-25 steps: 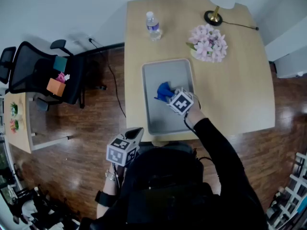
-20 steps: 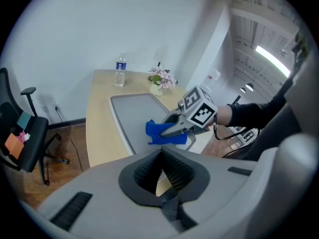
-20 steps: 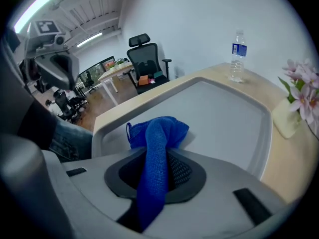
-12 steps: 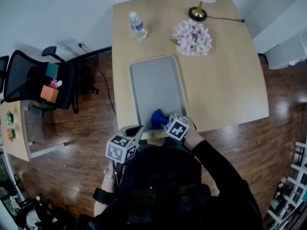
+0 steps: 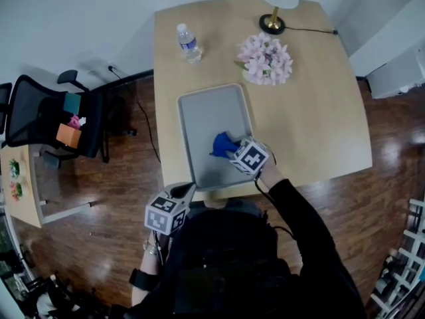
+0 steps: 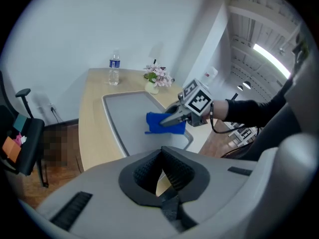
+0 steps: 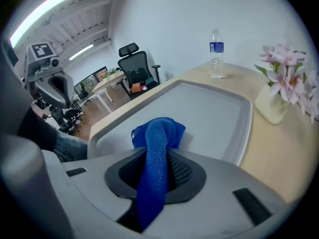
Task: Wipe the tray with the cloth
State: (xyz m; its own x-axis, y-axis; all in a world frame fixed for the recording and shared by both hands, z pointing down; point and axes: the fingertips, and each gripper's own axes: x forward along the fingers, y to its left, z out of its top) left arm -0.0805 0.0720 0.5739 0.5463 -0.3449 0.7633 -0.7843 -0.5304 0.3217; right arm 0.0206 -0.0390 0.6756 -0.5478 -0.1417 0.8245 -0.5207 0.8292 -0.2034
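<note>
Fingers pinch a bunched blue cloth on the grey tray.

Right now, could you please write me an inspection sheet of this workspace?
Surface: light wooden table.
Job's things: grey rectangular tray on the table; blue cloth on its near half.
Clutter: clear plastic water bottle, pink flower bunch, black-and-gold lamp base, beyond the tray.
Grippers: right tool shut on the cloth; left tool shut, empty, off the table.
Cables: black lamp cable across the table's far right; black cable on the floor.
Surroundings: black office chair, dark wooden floor.
</note>
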